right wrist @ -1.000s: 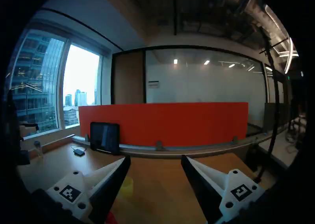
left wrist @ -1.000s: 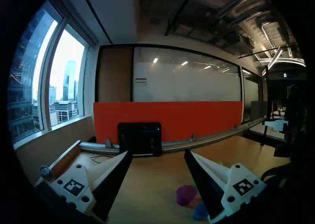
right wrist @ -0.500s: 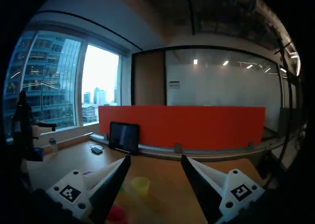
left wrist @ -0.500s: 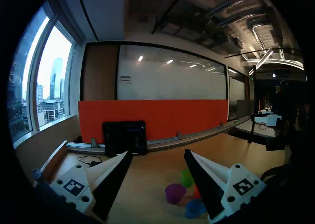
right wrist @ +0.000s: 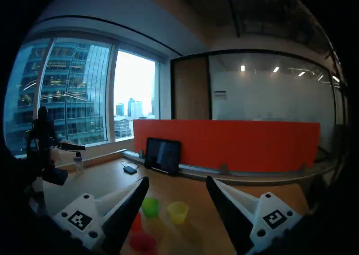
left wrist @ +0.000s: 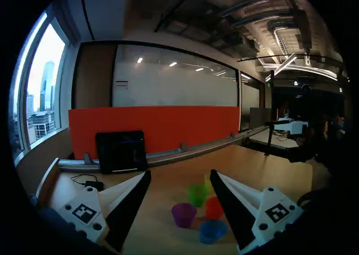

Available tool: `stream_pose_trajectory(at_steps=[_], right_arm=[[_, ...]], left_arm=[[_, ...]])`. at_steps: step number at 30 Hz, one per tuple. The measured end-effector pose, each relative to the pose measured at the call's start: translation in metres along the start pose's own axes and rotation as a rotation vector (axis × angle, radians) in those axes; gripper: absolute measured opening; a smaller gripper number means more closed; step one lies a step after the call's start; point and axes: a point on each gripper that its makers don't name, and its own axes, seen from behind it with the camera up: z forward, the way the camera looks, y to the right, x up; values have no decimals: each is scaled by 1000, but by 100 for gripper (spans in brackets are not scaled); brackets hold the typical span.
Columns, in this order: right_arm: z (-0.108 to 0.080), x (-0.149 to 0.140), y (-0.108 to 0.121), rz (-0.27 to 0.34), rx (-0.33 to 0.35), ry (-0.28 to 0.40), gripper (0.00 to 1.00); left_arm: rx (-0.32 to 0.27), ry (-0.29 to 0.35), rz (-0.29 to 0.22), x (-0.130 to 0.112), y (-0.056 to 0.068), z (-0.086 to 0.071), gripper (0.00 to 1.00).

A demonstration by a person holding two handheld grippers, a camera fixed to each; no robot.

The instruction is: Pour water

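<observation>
Hovering over the worktop (left wrist: 256, 163), the left gripper (left wrist: 179, 172) and right gripper (right wrist: 177, 179) both hold their fingers spread and empty. The upright purple cup (left wrist: 184, 214), green cup (left wrist: 198, 194) and their neighbours stand low ahead, toward the left gripper's right finger and the right gripper's left.

Purple cup (left wrist: 183, 213), green cup (left wrist: 197, 194), orange cup (left wrist: 213, 207), blue cup (left wrist: 212, 230), yellow cup (right wrist: 177, 211). Desk (left wrist: 269, 165) light wood-brown. Divider (left wrist: 179, 125) bright orange-red. Tablet (left wrist: 121, 151) black. Glass wall (left wrist: 175, 82) frosted white, dark frame. Left claw (left wrist: 180, 171), right claw (right wrist: 177, 179): white bodies, black finger faces, black-and-white square markers.
</observation>
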Motion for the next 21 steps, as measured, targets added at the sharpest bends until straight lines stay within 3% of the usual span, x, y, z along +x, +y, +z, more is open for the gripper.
stream_pose_trajectory(at_steps=[12,21], right_arm=[[8,-5,-20,-8,89,-32,99],[13,-12,-26,-34,123,-71,99]], left_arm=[[-85,-78,9,-38,21,1,98],[-127,-132,51,-67,35,-1,98]])
